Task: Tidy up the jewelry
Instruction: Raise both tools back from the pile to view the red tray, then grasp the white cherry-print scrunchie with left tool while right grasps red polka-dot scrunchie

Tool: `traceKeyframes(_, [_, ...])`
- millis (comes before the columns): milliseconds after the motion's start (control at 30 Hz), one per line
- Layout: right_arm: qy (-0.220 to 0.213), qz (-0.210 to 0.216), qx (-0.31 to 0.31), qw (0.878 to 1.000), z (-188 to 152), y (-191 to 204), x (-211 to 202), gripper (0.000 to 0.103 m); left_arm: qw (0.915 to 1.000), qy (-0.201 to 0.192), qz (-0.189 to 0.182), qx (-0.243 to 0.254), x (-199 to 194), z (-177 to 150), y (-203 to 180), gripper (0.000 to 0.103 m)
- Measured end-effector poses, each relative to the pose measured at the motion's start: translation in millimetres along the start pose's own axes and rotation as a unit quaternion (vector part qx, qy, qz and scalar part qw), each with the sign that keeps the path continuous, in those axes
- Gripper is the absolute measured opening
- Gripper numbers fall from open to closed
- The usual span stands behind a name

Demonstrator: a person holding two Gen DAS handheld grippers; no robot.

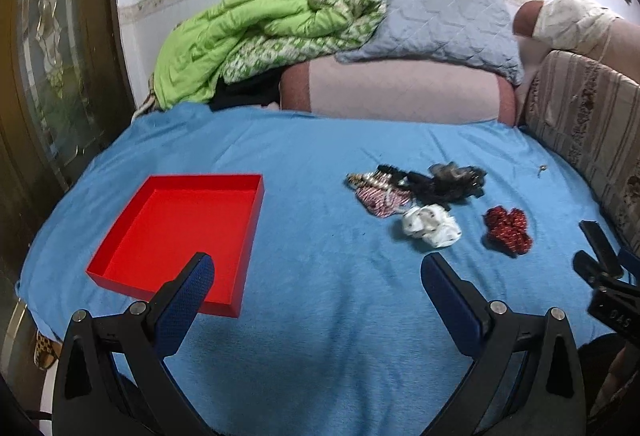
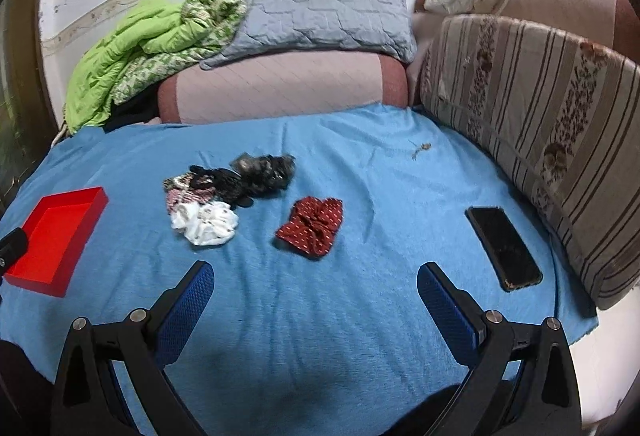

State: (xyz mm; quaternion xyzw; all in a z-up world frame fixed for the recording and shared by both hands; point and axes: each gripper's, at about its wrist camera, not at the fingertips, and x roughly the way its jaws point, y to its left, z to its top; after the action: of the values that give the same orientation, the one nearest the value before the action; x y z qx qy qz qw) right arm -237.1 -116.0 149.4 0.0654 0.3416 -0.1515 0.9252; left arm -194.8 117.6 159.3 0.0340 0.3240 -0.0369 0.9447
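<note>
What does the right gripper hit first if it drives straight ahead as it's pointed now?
Probably the dark red dotted scrunchie, which lies almost dead centre ahead of the open right gripper on the blue sheet. Depth is unclear; angled lower, it would meet bare sheet first.

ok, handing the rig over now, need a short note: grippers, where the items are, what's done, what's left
Left gripper: open, holding nothing, over the blue sheet beside the red tray.
Right gripper: open, holding nothing, short of the dark red scrunchie.
Items: white scrunchie and the dark mixed pile lie loose mid-sheet; the tray holds nothing.
Phone lies to the right.
Done: nothing in the tray yet. Left: all pieces.
</note>
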Motion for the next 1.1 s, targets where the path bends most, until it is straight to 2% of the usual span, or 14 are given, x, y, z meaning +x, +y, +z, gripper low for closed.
traceKeyframes(200, [0.02, 0.01, 0.009, 1.0, -0.3, -18.2, 33.8, 0.103, 0.9985, 0.041, -0.033, -0.012, 39.0, 7.9, -0.1, 0.103])
traceKeyframes(400, [0.042, 0.037, 0.019, 0.998, 11.2, -31.9, 74.0, 0.086, 0.9951, 0.066, -0.073, 0.007, 81.3, 25.6, -33.7, 0.103])
traceKeyframes(567, [0.069, 0.059, 0.043, 0.995, 25.0, -38.8, 117.1, 0.086, 0.9913, 0.083, -0.095, 0.037, 120.5, 38.0, -71.4, 0.103])
traceKeyframes(767, [0.089, 0.072, 0.049, 0.992, 32.1, -37.9, 158.2, 0.086, 0.9842, 0.123, -0.111, 0.063, 173.5, 36.7, -104.0, 0.102])
traceKeyframes(833, [0.096, 0.079, 0.052, 0.991, 32.4, -37.0, 170.0, 0.086, 0.9813, 0.141, -0.115, 0.062, 190.4, 34.7, -109.8, 0.096])
traceKeyframes(933, [0.107, 0.083, 0.051, 0.989, 30.3, -33.3, 184.5, 0.085, 0.9764, 0.167, -0.122, 0.063, 211.3, 31.0, -116.0, 0.08])
traceKeyframes(1033, [0.116, 0.091, 0.048, 0.988, 27.6, -29.7, 192.8, 0.078, 0.9725, 0.183, -0.126, 0.07, 224.2, 25.4, -123.9, 0.062])
traceKeyframes(1100, [0.12, 0.094, 0.041, 0.987, 25.7, -26.3, 195.2, 0.071, 0.9698, 0.194, -0.127, 0.076, 228.5, 21.1, -128.5, 0.03])
